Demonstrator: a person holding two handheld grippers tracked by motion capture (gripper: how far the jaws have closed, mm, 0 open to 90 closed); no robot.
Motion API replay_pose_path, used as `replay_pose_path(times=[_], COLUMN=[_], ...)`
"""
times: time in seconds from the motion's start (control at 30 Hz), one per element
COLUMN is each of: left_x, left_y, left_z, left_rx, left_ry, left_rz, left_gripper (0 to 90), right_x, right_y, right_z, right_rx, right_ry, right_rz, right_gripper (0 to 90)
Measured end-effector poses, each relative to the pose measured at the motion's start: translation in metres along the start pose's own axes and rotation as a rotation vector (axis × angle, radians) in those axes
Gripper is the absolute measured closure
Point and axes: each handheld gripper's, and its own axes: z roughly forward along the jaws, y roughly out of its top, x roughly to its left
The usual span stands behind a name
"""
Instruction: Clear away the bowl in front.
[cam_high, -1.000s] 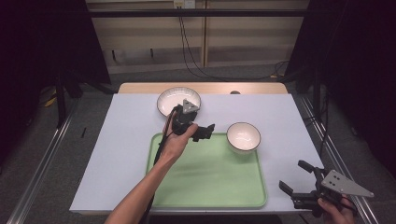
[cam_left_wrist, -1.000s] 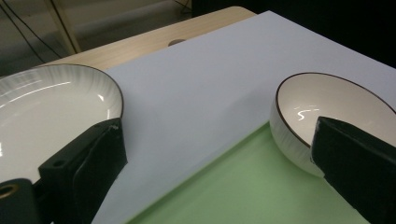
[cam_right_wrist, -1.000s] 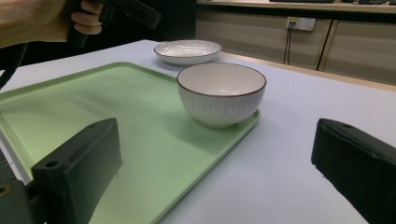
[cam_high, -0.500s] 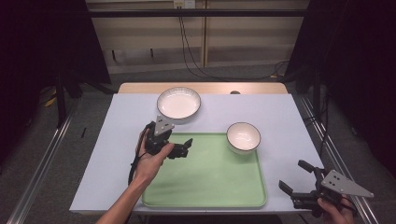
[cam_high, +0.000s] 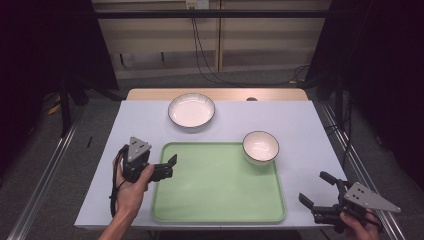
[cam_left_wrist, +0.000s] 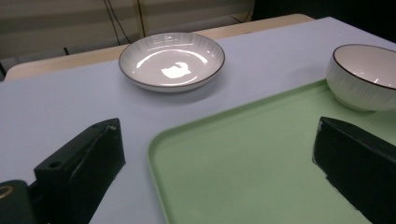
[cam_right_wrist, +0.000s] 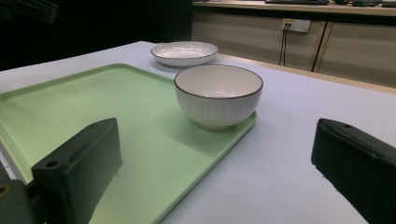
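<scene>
Jaws of the left gripper (cam_high: 169, 166) stand wide apart and hold nothing; in the left gripper view one jaw is over the pale cloth of the table (cam_left_wrist: 56, 102) and the other is over the green tray (cam_left_wrist: 243, 158), so the near left corner of the tray lies between them. Neither jaw touches the tray as far as I can tell. The hand (cam_high: 131, 192) grips this gripper at the left edge of the tray, with the jaws pointing to the right.

The right gripper (cam_high: 316, 191) is also wide open and empty, held at the near right corner of the table, well apart from the tray. In the right gripper view the white bowl (cam_right_wrist: 218, 94) stands between its two jaws but farther off, not touched.

The bowl sits at the far right corner of the tray, on the rim of the tray, and it overhangs that edge a little. The white plate (cam_high: 191, 110) lies on the cloth beyond the tray, near the far edge of the table, apart from the bowl and from both grippers. The inside of the tray is bare
</scene>
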Motion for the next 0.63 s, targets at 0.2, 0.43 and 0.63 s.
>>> replay_pose_path(times=[0.2, 0.43, 0.63], left_x=[0.001, -0.003, -0.001], left_y=[-0.028, -0.052, -0.061], left_z=[-0.015, -0.037, -0.044], left_rx=[-0.012, -0.030, -0.046], left_ry=[0.051, 0.068, 0.020], left_rz=[0.003, -0.002, -0.033], left_gripper=[2.9, 2.0, 2.0], right_x=[0.001, -0.001, -0.002], right_y=[0.000, 0.000, -0.001], right_z=[0.002, 0.002, 0.005], right_rx=[0.007, 0.015, 0.026], right_ry=[0.009, 0.005, -0.009], right_rz=[-0.003, 0.003, 0.002], right_gripper=[1.4, 1.4, 1.4])
